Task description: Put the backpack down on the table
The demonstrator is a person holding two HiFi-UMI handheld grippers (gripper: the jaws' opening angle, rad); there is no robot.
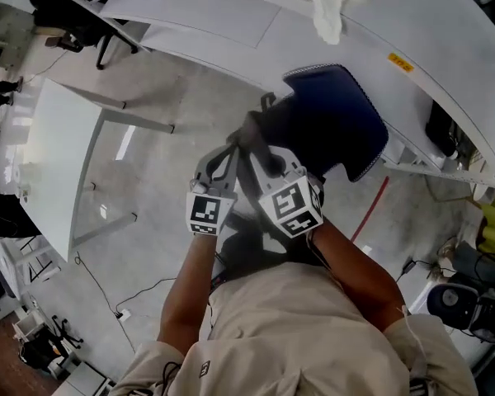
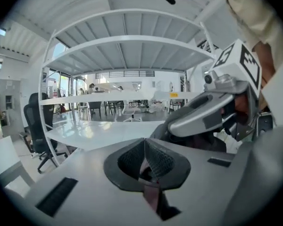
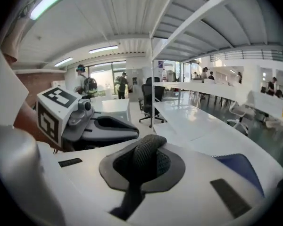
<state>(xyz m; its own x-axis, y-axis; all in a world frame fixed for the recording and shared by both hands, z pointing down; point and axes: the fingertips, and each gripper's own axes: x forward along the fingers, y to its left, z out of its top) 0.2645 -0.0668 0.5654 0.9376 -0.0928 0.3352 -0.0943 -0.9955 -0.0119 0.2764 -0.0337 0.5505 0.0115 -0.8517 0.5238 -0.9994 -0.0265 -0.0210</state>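
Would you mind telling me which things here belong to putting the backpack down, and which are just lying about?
In the job:
- backpack, gripped by the left tongs and right tongs
- long white table

Lying about:
- white cloth on that table
- office chair
- small white table

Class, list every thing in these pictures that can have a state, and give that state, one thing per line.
backpack: hanging in the air, not yet on the table
left gripper: shut on a thin strap
right gripper: shut on a mesh strap
cloth: crumpled, lying on the table
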